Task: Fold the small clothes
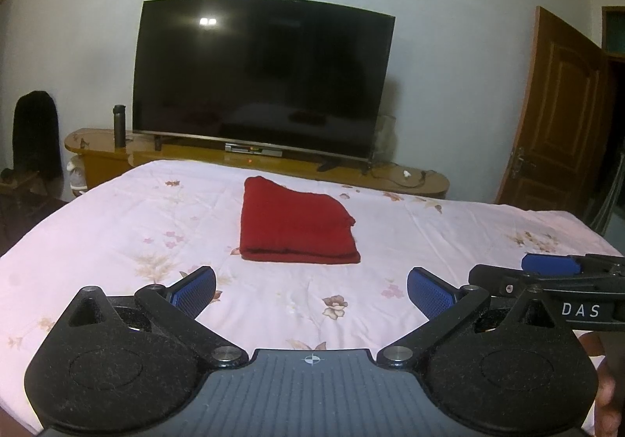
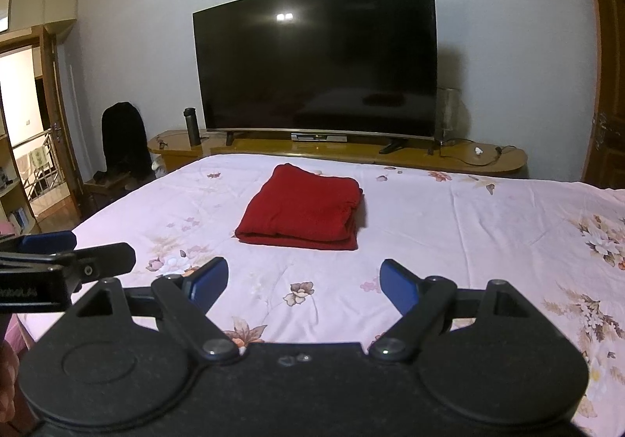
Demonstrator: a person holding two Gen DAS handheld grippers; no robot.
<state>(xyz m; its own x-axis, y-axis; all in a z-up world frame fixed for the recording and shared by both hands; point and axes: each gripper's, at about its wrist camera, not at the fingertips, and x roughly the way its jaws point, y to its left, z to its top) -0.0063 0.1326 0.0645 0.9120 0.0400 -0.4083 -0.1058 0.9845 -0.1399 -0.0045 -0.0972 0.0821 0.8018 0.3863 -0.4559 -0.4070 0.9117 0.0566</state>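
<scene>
You hold two grippers low in the frame over a bed (image 1: 117, 226) covered in a pink sheet printed with flowers. In the left wrist view, your left gripper (image 1: 311, 292) fills the bottom edge, its two blue-padded fingers (image 1: 195, 290) spread wide apart with nothing between them. Your right gripper (image 2: 304, 282) sits the same way at the bottom of the right wrist view: two blue fingers (image 2: 398, 284) parted, holding nothing. Each gripper also shows at the side edge of the other's view. One red garment (image 1: 295, 228) lies folded into a neat rectangle at the centre of both views, flat on the sheet, well beyond both sets of fingertips and touched by neither. Behind the bed, in the upper middle, stands one large dark television (image 1: 259, 75) on one long wooden cabinet (image 1: 97, 148). One dark flask (image 1: 119, 125) stands upright on the cabinet, just left of the screen. One brown wooden door (image 1: 558, 113) stands at the right edge.
</scene>
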